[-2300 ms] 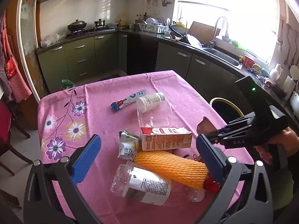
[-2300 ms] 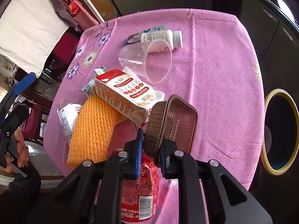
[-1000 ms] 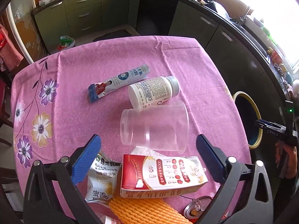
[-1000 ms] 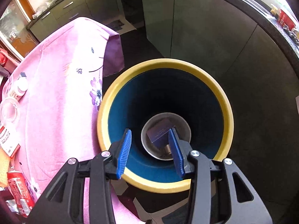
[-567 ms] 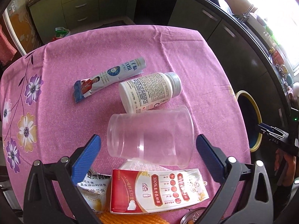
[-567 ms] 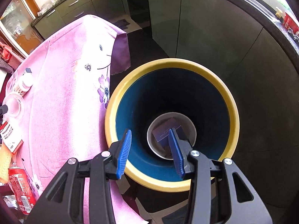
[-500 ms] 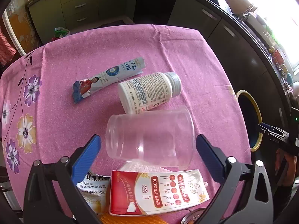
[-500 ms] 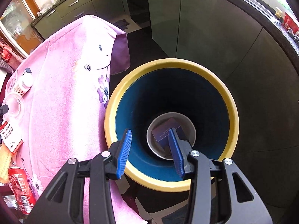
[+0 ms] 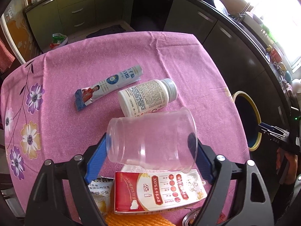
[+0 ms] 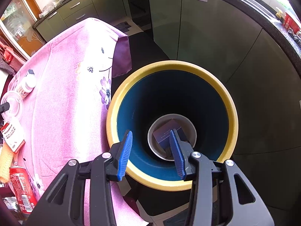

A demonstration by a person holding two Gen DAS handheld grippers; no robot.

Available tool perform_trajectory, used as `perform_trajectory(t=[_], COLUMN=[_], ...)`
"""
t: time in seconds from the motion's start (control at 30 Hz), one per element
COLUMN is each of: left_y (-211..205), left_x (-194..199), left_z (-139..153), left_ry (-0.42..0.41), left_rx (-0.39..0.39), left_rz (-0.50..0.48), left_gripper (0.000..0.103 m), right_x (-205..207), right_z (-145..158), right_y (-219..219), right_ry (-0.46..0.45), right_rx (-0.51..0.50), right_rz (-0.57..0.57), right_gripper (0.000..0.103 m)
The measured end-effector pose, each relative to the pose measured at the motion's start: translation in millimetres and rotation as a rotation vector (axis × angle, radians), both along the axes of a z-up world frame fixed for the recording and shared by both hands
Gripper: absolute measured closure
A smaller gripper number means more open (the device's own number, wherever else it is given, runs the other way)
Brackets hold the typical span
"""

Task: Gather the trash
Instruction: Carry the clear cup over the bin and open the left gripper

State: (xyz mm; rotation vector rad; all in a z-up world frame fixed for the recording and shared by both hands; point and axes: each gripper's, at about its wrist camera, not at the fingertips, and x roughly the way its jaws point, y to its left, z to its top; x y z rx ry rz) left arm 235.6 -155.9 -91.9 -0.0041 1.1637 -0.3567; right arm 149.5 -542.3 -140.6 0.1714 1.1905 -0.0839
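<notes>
Your left gripper (image 9: 150,156) pinched a clear plastic cup (image 9: 150,141) lying on its side on the pink tablecloth (image 9: 169,60), just beside a white bottle (image 9: 147,98). Your right gripper (image 10: 152,150) hung above the yellow-rimmed bin (image 10: 230,101), jaws spread and empty; a dark box (image 10: 165,133), possibly trash, lay at the bottom.

Left wrist cam sits close above the table (image 9: 169,56), looking down and fwd past its own fingers twd the kitchen counters, w/ the bin (image 9: 256,124) at far right. Right wrist cam hangs right over that bin (image 10: 230,101), looking nearly straight down into it. Both views share the bin, the table (image 10: 62,94), the cup (image 9: 150,141) (image 10: 12,103) and the white bottle (image 9: 148,98) (image 10: 26,85).
</notes>
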Motion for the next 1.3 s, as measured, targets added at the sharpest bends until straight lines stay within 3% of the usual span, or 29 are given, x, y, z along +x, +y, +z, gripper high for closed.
perform_trajectory(t=[0.2,0.4,0.63,0.87,0.93,1.03,1.1,1.17,1.3], left_y=[-22,-117,-246,-339,-356,-361,-350,-329,-255], left_x=[-28,-57,-69,-50,-43,-38,-39,-47,-75], left_z=[50,74,55,10,-5,-10,3,26,91], left_ry=[-0.079,-0.125,-0.128,-0.108,-0.080,-0.089,-0.095,-0.135,-0.300], left_rx=[-0.042,-0.053,-0.033,0.028,0.042,0.044,0.000,-0.028,-0.126], left_rz=[-0.097,-0.318,-0.536,-0.612,-0.626,-0.616,-0.616,-0.613,-0.569], left_gripper=[0.024,0.024,0.024,0.024,0.016,0.014,0.014,0.014,0.006], right_x=[-19,-62,-116,-158,-168,-173,-170,-167,-148], right_z=[23,62,83,88,87,81,79,76,72], right_y=[-2,-22,-55,-89,-95,-99,-98,-95,-68], right_ry=[-0.065,-0.186,-0.222,-0.224,-0.223,-0.220,-0.214,-0.211,-0.213], right_rx=[-0.005,-0.021,-0.053,-0.063,-0.056,-0.050,-0.044,-0.042,-0.030], right_rz=[-0.002,-0.057,-0.130,-0.216,-0.232,-0.242,-0.233,-0.217,-0.142], right_gripper=[0.061,0.061,0.061,0.061,0.056,0.055,0.055,0.055,0.055])
